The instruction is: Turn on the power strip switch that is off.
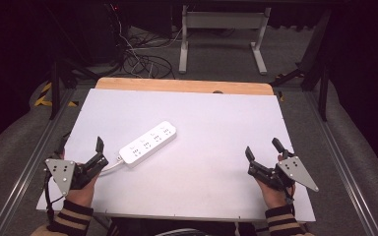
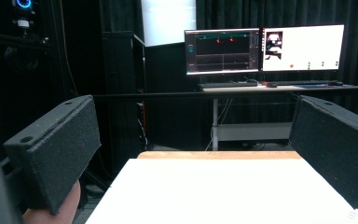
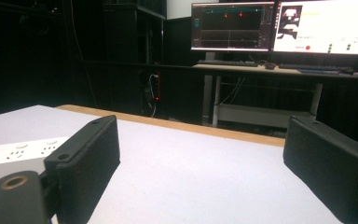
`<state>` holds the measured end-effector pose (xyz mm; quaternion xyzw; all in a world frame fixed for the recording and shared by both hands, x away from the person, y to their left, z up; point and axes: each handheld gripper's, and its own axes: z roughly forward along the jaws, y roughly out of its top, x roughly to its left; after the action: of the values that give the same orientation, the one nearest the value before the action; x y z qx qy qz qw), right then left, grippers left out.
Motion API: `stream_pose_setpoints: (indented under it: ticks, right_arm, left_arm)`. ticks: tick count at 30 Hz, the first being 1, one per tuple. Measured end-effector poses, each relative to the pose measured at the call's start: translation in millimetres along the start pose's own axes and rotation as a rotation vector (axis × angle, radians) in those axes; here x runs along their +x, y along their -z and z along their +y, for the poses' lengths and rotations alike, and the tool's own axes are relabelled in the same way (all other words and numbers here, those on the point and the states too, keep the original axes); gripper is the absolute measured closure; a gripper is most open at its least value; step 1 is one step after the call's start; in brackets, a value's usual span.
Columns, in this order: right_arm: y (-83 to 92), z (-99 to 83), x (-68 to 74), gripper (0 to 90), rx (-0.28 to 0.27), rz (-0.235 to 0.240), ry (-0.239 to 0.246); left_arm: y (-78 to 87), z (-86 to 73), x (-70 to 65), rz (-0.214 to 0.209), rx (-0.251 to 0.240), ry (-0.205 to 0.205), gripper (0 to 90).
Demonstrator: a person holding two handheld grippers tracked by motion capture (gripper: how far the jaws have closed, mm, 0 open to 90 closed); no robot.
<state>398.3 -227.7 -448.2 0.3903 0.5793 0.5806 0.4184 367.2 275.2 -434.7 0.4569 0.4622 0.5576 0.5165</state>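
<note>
**Observer:** Jaws, both sides?

**Me:** My left gripper (image 1: 81, 155) stands with its jaws wide apart, nothing between them. In its own view the pads (image 2: 56, 154) are flat slabs of coarse, grainy black foam with squared corners, and bare white board shows in the gap. My right gripper (image 1: 263, 150) is also parted and empty; its pads (image 3: 86, 165) have the same rough black surface, each with a small round hole near the edge.

**Observer:** The thing nearest them?

**Me:** A power strip (image 1: 147, 143): a long, smooth white plastic bar with rounded ends and rows of small sockets on top. It lies flat on the table (image 1: 216, 123), slanted, left of centre. From my left gripper it sits at about two o'clock, just beside the jaws; its pale cable (image 1: 109, 168) runs from the near end towards that hand. From my right gripper it lies at about nine o'clock, well apart.

**Observer:** Surface?

**Me:** Matte white sheet, with a light wooden strip (image 1: 182, 85) along the far edge.
</note>
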Motion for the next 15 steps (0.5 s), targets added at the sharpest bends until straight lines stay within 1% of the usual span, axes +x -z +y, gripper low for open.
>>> stream_pose_setpoints:
  ticks: [2,4,5,8,9,12,15]
  right_arm:
    - [3.3,-0.2,-0.9,11.2,0.007,-0.003,-0.001]
    - [9.3,1.0,-0.9,11.2,-0.004,-0.010,0.003]
    - [12.6,1.8,-1.4,11.2,-0.007,-0.018,0.010]
    - [20.4,3.1,-2.3,11.2,-0.020,-0.038,0.009]
    - [21.8,3.0,-3.0,11.2,-0.019,-0.045,0.012]
    - [23.3,2.2,-4.7,11.0,-0.013,-0.061,0.009]
    - [23.1,1.6,-5.1,11.0,-0.011,-0.061,0.010]
  left_arm:
    - [-1.0,0.5,-1.8,-0.008,-0.006,-0.005,2.3]
    - [-1.2,0.9,-2.6,-0.015,-0.009,-0.009,2.3]
    - [-2.0,0.8,-5.3,-0.030,-0.018,-0.012,2.3]
    - [-4.1,0.7,-6.5,-0.038,-0.017,-0.014,2.3]
    - [-7.0,0.3,-7.4,-0.048,-0.015,-0.011,2.3]
    - [-9.4,-0.2,-9.0,-0.059,-0.011,-0.005,2.3]
    - [-8.7,0.2,-9.0,-0.058,-0.014,-0.012,2.3]
